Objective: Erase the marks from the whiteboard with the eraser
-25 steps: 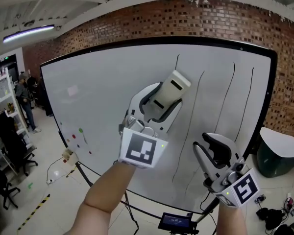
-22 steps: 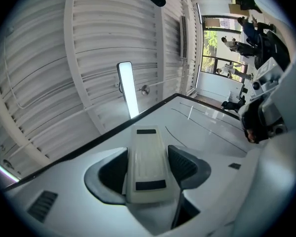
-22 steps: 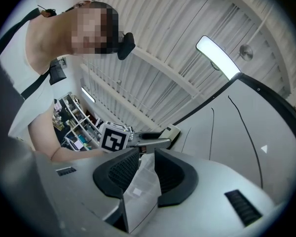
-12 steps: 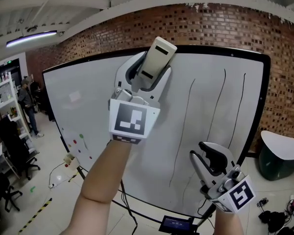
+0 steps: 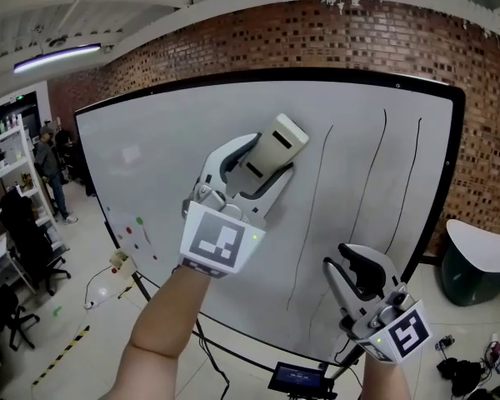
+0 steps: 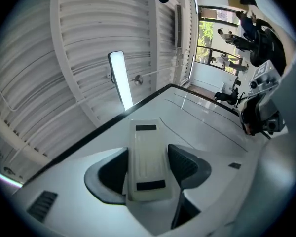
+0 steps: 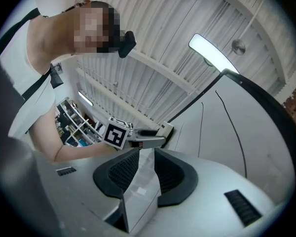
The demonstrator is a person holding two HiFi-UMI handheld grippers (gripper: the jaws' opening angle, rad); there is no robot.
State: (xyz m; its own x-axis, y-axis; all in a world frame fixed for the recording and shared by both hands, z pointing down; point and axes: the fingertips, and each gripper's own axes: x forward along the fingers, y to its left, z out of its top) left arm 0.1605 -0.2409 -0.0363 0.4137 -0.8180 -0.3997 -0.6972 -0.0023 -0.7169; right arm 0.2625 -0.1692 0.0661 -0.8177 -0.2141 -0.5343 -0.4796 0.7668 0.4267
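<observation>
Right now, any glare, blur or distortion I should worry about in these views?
Head view: sharp and evenly lit, but the whiteboard's edge bows from lens distortion. Left gripper view: strong fisheye with dark corners; the ceiling light is blown out, while the eraser is crisp. Right gripper view: same fisheye, a lamp blown out too, no glare on the board.
</observation>
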